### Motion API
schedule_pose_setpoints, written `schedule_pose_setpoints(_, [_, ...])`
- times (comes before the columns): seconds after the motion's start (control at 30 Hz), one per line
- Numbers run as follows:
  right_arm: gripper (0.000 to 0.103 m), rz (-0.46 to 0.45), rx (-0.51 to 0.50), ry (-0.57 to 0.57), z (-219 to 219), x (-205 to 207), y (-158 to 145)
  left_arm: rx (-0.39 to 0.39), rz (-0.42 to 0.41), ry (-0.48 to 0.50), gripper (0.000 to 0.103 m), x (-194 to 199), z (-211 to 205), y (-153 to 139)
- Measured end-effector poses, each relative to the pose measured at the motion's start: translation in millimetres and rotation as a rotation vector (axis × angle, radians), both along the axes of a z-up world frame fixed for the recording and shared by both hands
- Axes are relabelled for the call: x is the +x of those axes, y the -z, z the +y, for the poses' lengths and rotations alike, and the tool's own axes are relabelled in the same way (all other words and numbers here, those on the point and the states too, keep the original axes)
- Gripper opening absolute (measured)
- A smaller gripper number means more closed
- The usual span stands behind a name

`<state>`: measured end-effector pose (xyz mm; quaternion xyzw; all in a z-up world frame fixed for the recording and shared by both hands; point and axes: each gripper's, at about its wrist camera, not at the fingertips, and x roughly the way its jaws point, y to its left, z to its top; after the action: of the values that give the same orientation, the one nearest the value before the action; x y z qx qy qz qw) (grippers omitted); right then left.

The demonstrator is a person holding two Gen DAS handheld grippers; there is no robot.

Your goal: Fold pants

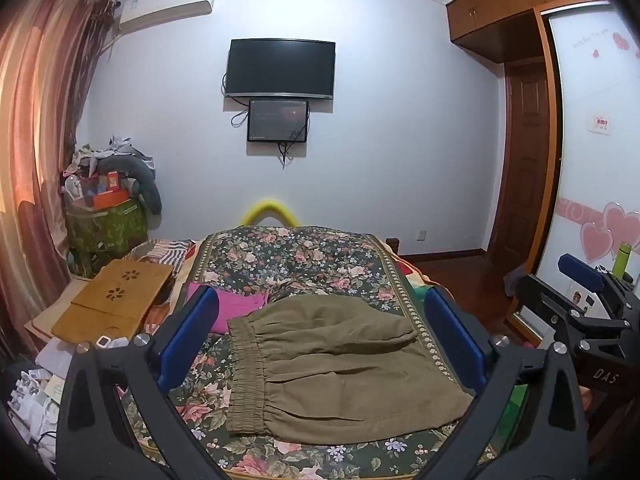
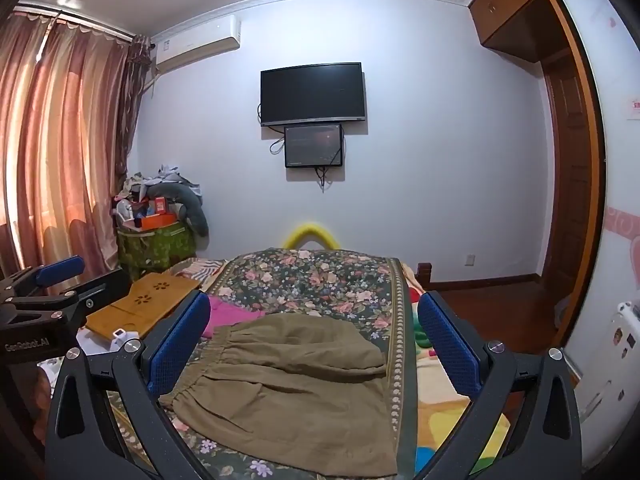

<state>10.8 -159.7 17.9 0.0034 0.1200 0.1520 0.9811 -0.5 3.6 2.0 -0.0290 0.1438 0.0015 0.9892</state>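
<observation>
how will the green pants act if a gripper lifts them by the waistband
The pants look like soft, thin cloth with loose creases, so they would probably sag and hang limp. The gathered waistband looks thicker, likely an easier pinch. On the flowered blanket they would probably bunch rather than slide if pushed.

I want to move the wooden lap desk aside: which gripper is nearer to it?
Left. The left gripper hovers open beside the wooden lap desk; the right gripper, also open, sits farther across the olive pants.
</observation>
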Motion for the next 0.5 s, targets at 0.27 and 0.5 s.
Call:
schedule_pose_setpoints(0.27, [0.103, 0.005, 0.001, -0.004, 1.8, 2.3, 1.0, 0.011, 0.008, -0.002, 0.103, 7.1, 1.2, 4.4])
schedule_pose_setpoints(0.5, [0.103, 0.01, 0.003, -0.006, 1.3, 3.2, 3.6, 0.014, 0.008, -0.009, 0.103, 7.3, -1.3, 6.9])
